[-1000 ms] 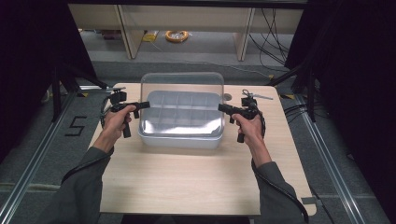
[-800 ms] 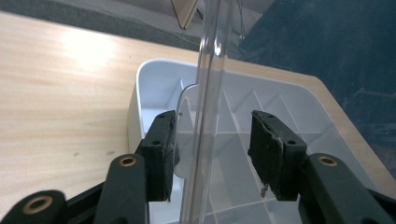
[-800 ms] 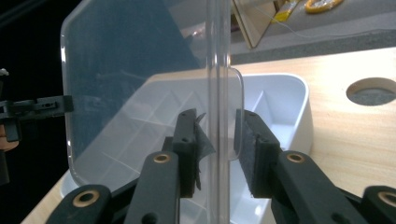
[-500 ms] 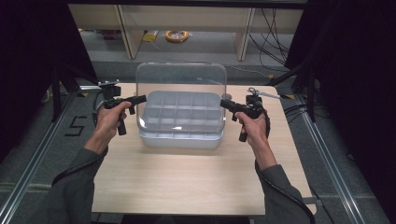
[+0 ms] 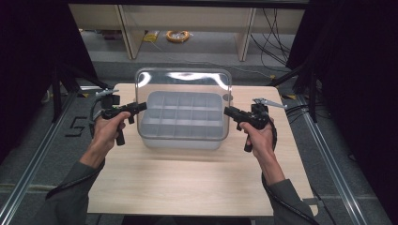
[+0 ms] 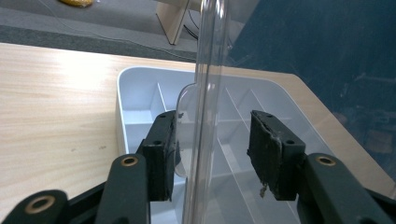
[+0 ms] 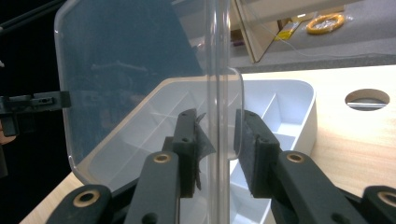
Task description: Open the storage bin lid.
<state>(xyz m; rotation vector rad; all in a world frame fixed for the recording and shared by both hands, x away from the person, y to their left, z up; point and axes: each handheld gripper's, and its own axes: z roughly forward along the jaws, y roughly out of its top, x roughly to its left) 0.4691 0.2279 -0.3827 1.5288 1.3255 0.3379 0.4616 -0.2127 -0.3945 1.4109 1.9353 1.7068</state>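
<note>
A white compartment box point(image 5: 180, 123) stands in the middle of the wooden table point(image 5: 187, 178). Its clear lid point(image 5: 183, 83) is raised above the box and stands nearly upright. My left gripper point(image 5: 141, 107) is shut on the lid's left edge, and my right gripper point(image 5: 227, 111) is shut on its right edge. In the left gripper view the lid's rim point(image 6: 208, 93) runs up between the jaws of the left gripper point(image 6: 210, 128), over the open box point(image 6: 140, 98). In the right gripper view the lid point(image 7: 140, 70) passes between the pads of the right gripper point(image 7: 217, 123).
A round hole point(image 5: 228, 97) is cut in the table just right of the box. A yellow cable coil point(image 5: 177, 35) lies on the floor beyond the table, between shelf legs. Dark curtains close both sides.
The lid has come up off the box and tipped toward upright. Both hands have risen and shifted with it, still gripping its two side edges.
</note>
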